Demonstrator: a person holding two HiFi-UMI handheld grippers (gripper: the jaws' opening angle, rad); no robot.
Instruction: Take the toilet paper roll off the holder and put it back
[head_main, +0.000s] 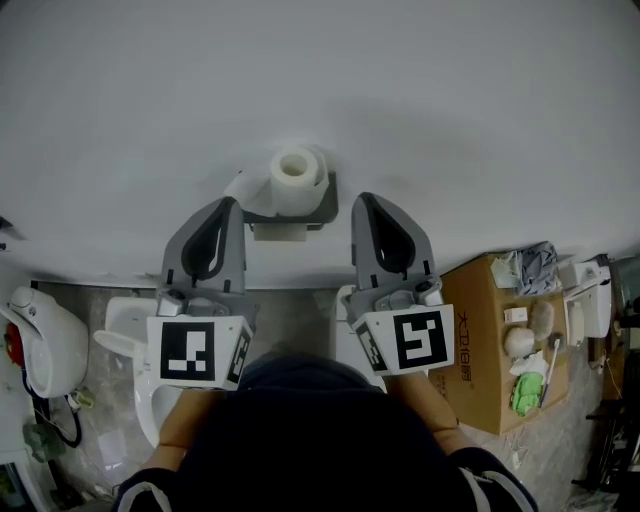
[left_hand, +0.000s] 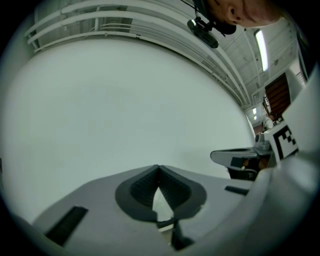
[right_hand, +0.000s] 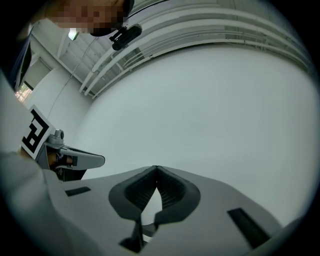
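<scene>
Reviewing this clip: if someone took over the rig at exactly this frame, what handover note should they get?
Left gripper: jaws shut, nothing between them, held just left of the roll.
Right gripper: jaws shut, empty, held just right of the roll.
Toilet paper roll: on the holder on the wall, between the two grippers. Neither appears to touch it.
Done: this moment does not show whether the roll has already been off and back.
Left, if not: open a gripper, grasp the roll, take it off, then reseat it.
</scene>
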